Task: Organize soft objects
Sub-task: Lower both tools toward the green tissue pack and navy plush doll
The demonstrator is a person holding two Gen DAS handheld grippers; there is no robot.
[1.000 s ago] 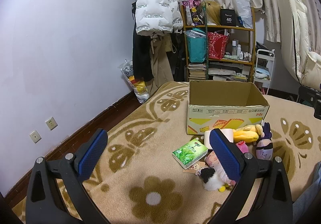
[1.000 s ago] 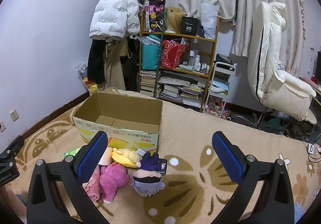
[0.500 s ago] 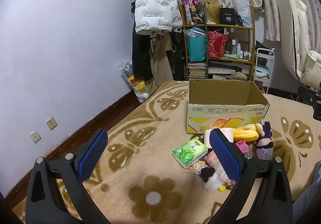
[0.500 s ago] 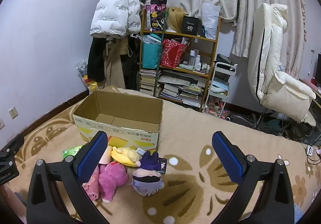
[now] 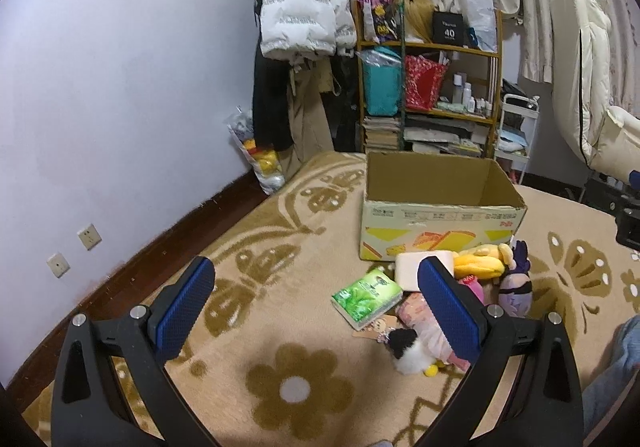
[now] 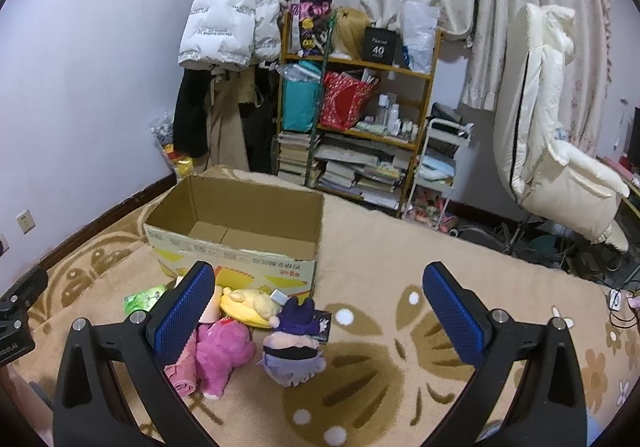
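An open, empty cardboard box [image 5: 440,215] [image 6: 240,235] stands on the beige patterned carpet. In front of it lies a pile of soft things: a green tissue pack [image 5: 366,297], a yellow plush [image 6: 252,305], a purple plush [image 6: 294,343], a pink plush [image 6: 222,351], a pink cloth [image 5: 420,319] and a small black-and-white plush [image 5: 408,353]. My left gripper [image 5: 316,309] is open and empty, above the carpet to the left of the pile. My right gripper [image 6: 318,311] is open and empty, just above the purple plush.
A cluttered wooden shelf [image 6: 356,119] and hanging coats [image 6: 228,31] stand against the far wall. A cream office chair [image 6: 560,151] is at the right. A dark baseboard [image 5: 160,247] runs along the left wall. A person's jeans [image 5: 616,367] show at the right edge.
Both views have shifted slightly, with the box and pile sitting a little lower. Both grippers stay open and empty.
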